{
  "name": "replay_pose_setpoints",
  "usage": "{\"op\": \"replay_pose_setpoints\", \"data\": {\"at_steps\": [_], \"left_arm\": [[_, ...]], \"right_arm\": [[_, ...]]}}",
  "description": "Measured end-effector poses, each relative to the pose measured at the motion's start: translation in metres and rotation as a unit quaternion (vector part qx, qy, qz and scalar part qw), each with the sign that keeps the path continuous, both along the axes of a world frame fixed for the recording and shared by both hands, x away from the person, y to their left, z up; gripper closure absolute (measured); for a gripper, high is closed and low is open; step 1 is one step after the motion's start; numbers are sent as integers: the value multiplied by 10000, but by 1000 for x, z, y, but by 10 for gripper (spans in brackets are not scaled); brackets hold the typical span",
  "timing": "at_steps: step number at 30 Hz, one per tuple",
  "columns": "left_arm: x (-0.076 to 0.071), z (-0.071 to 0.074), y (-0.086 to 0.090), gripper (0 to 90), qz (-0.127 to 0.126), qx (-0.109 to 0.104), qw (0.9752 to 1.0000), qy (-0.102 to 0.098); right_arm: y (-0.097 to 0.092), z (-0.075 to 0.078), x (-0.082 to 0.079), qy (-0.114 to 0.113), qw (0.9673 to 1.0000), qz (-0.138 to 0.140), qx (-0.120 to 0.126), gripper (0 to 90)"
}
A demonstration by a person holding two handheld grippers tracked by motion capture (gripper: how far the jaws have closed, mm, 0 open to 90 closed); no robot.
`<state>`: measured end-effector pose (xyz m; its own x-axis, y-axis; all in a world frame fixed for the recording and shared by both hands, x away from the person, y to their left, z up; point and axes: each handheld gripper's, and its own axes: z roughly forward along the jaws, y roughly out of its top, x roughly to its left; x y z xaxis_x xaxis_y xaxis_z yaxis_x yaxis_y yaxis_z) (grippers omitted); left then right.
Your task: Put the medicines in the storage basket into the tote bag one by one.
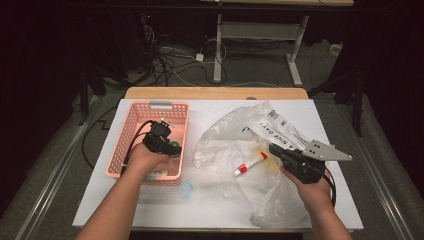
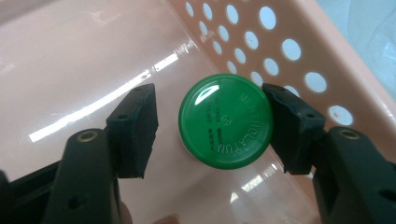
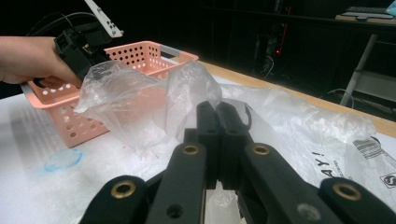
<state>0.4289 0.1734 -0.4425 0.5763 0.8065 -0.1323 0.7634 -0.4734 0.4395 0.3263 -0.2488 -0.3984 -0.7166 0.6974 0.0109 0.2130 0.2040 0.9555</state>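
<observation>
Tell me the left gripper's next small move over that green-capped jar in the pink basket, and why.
Probably close a little more. In the left gripper view the left gripper straddles the green-capped jar inside the pink basket: one pad sits at the cap's edge, the other pad stands off with a gap. Closing that gap should give a two-sided grip before any lift.

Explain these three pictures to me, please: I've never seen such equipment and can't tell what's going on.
A person at a table holds a hand-operated gripper in each hand. One picture looks down from above; the other two come from cameras riding on the grippers. The left gripper reaches into a pink basket; its jaws flank a green-capped Mentholatum jar, one touching the cap, the other apart. The right gripper is shut, pinching a clear plastic bag. A small red-capped tube lies inside the bag.
</observation>
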Motion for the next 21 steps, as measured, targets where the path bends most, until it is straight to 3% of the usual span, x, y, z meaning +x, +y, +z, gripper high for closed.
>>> {"op": "replay_pose_setpoints", "data": {"at_steps": [8, 21], "left_arm": [[0, -4, -4, 486, -89, 71, 9999, 15], [1, -4, -3, 496, -62, 28, 10000, 57]], "right_arm": [[0, -1, 0, -4, 10000, 16, -15, 900], [0, 0, 0, -11, 10000, -5, -10, 900]]}}
